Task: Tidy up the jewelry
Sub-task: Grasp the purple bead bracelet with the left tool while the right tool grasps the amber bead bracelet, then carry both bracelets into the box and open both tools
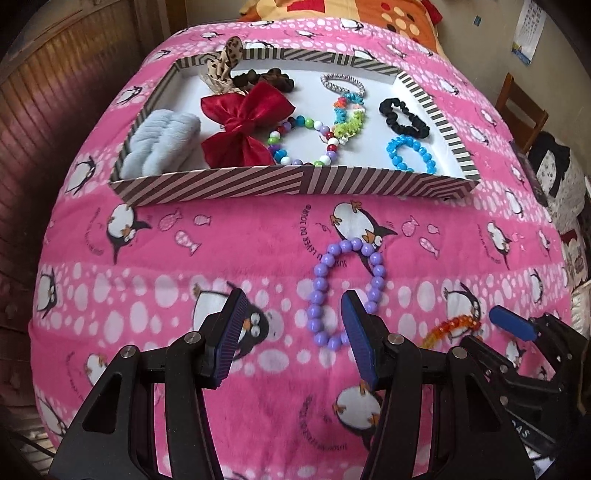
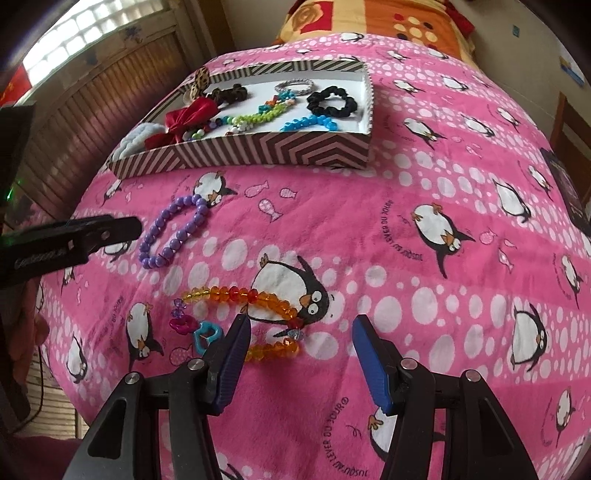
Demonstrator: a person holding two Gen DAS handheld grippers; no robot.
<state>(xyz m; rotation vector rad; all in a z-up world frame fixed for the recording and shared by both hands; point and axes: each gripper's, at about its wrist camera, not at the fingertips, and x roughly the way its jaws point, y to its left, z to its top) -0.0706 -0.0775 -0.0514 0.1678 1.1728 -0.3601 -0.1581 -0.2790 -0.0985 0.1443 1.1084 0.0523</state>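
A purple bead bracelet [image 1: 345, 291] lies on the pink penguin blanket, just ahead of my open, empty left gripper [image 1: 293, 306]; its right finger [image 1: 356, 332] overlaps the bracelet's near end. The bracelet also shows in the right wrist view [image 2: 173, 232]. An orange bead bracelet [image 2: 255, 299] with pink and blue heart charms [image 2: 201, 330] lies just ahead and left of my open, empty right gripper [image 2: 301, 332]. A striped box [image 1: 258, 184] further back holds a red bow [image 1: 243, 122], scrunchies and several bead bracelets.
The box [image 2: 295, 147] sits at the far middle of the bed. An orange patterned pillow [image 2: 388, 22] lies behind it. Wooden panelling [image 1: 55, 110] is to the left, a wooden chair [image 1: 521, 110] to the right. The right gripper [image 1: 524, 332] shows at the left view's lower right.
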